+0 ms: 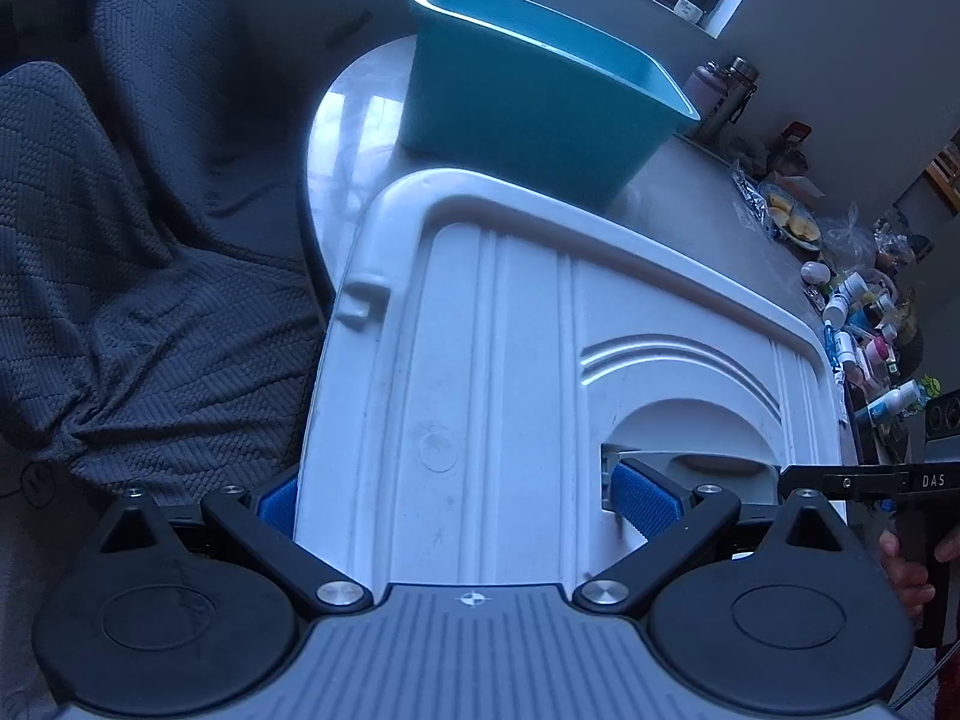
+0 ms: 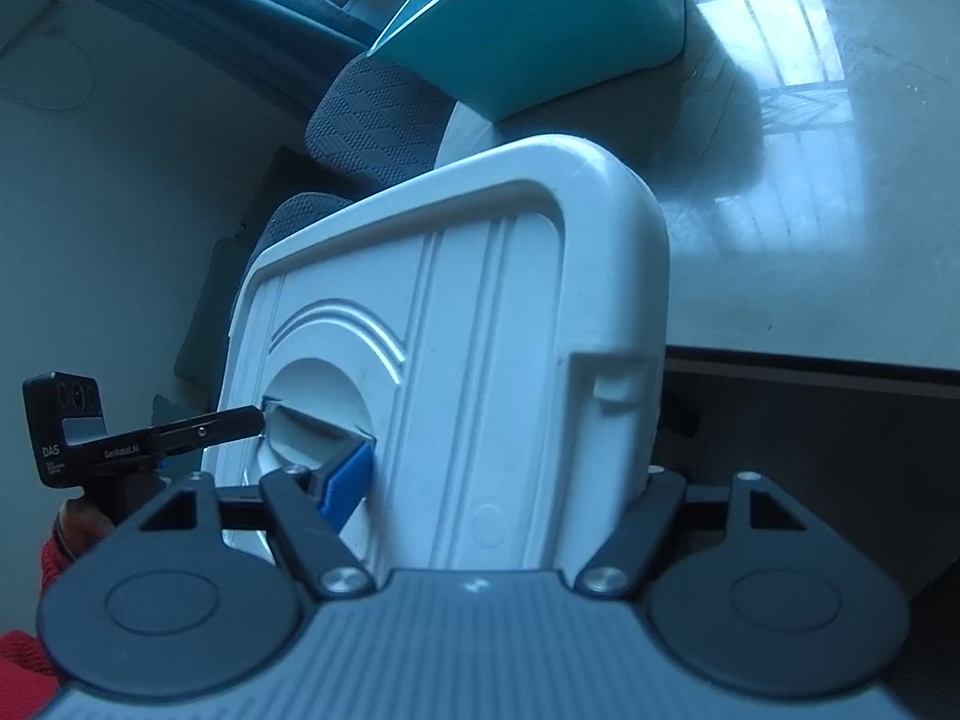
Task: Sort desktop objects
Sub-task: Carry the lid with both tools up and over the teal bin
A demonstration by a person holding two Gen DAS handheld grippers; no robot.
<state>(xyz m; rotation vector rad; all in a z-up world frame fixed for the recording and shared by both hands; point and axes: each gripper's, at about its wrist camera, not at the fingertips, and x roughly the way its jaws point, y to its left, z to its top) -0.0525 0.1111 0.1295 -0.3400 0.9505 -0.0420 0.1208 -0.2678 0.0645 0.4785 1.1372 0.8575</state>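
Note:
A white plastic lid (image 1: 510, 330) with moulded ridges and a grey handle recess (image 1: 708, 462) is held tilted between both grippers, over the near edge of the table. My left gripper (image 1: 462, 498) is shut on it, with one blue pad on the lid's outer edge and the other in the recess. My right gripper (image 2: 504, 480) is shut on the same lid (image 2: 480, 312), one blue pad (image 2: 345, 483) in the recess and the other finger at the outer rim. Behind the lid a teal bin (image 1: 540, 90) stands on the pale table (image 1: 360, 114).
Grey textured chair covers (image 1: 132, 240) sit left of the table. Along the table's far right lie a plate of fruit (image 1: 792, 222) and several small bottles (image 1: 852, 300). Two flasks (image 1: 726, 90) stand by the window. A hand in a red sleeve (image 2: 36, 570) holds the left gripper.

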